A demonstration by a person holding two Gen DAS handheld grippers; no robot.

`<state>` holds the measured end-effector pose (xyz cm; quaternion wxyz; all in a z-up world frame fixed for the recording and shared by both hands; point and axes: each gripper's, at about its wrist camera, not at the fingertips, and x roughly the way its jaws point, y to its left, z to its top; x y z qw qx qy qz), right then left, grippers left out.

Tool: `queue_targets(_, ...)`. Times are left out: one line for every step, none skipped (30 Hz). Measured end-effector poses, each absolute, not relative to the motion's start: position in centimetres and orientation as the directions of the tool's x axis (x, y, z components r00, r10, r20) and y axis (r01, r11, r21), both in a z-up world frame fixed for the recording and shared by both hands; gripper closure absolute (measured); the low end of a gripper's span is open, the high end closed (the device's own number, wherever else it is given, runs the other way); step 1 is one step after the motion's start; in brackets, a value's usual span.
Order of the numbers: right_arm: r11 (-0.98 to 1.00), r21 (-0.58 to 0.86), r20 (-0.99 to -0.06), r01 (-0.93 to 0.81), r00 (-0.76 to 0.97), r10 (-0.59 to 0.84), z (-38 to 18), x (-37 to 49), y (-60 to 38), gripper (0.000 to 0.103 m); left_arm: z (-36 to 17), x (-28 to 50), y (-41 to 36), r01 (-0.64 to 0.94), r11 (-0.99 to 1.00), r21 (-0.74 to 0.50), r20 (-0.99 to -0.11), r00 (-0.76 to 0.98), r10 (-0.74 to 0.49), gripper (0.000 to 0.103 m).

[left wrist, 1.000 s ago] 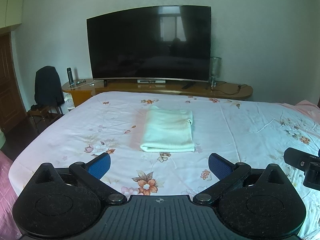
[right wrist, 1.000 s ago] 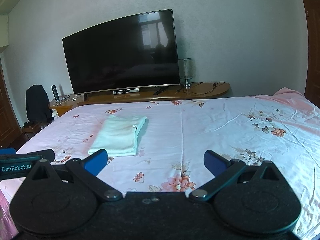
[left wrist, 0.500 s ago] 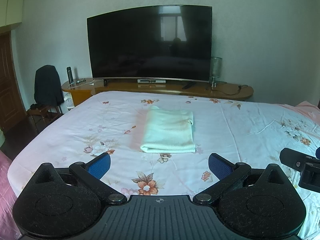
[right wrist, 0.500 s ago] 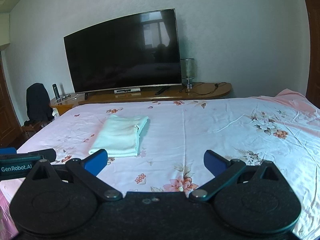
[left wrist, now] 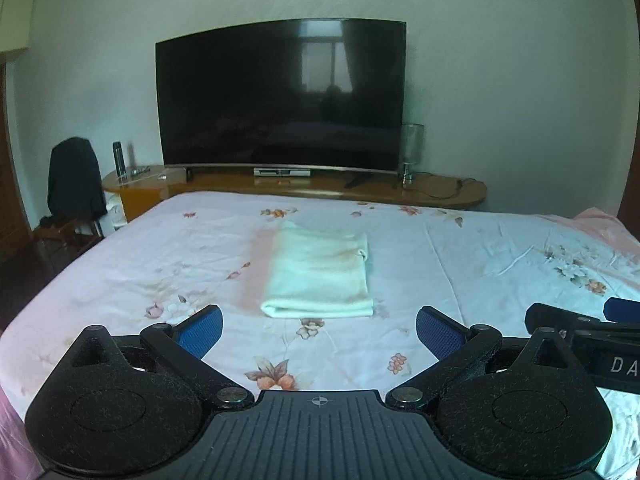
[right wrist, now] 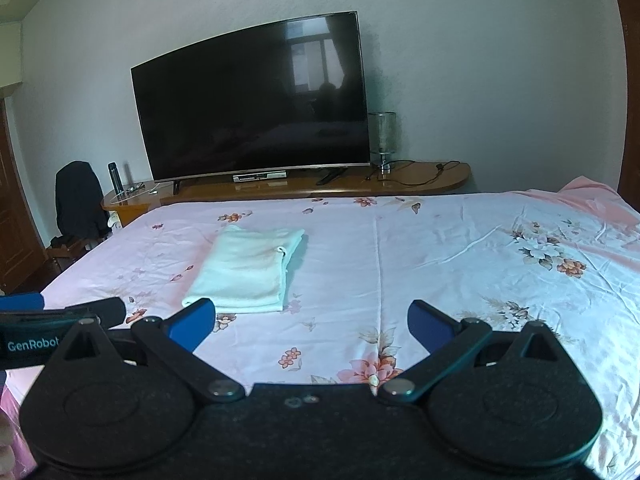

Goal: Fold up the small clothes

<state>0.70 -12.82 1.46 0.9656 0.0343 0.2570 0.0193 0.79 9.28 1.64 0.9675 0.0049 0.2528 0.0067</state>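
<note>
A pale mint-green folded cloth [left wrist: 320,272] lies flat on the bed covered by a pink floral sheet [left wrist: 460,264], toward the bed's far edge and somewhat left of its middle line, with its thick folded edge facing the near side and its long sides running toward the far edge. Bare sheet surrounds it on all four sides; the widest stretch of open sheet runs from its right side to the bed's right edge, where a pink bedcover is bunched at the far right corner. The left tool [left wrist: 319,326] hangs over the near part of the bed with its blue-padded fingers [left wrist: 200,330] spread wide and released, gripping nothing, the cloth's near edge lying just beyond and between them. The right tool [right wrist: 312,320] is likewise released, fingers apart and holding nothing, with the cloth ahead and to its left, just past its left finger. Beyond the bed's far edge a long curved wooden table [left wrist: 440,194] carries a large black curved television [left wrist: 280,100]. A dark jacket draped on a chair [left wrist: 74,180] stands off the far left corner.
</note>
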Motion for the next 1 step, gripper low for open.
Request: queue_targets(0.997, 0.076, -0.497, -0.02, 0.866, 0.055, 1.36, 0.87, -12.81, 0.001, 1.58, 1.02, 9.07, -0.002, 1.0, 0.019, -0.488, 0.873, 0.011, 0.0)
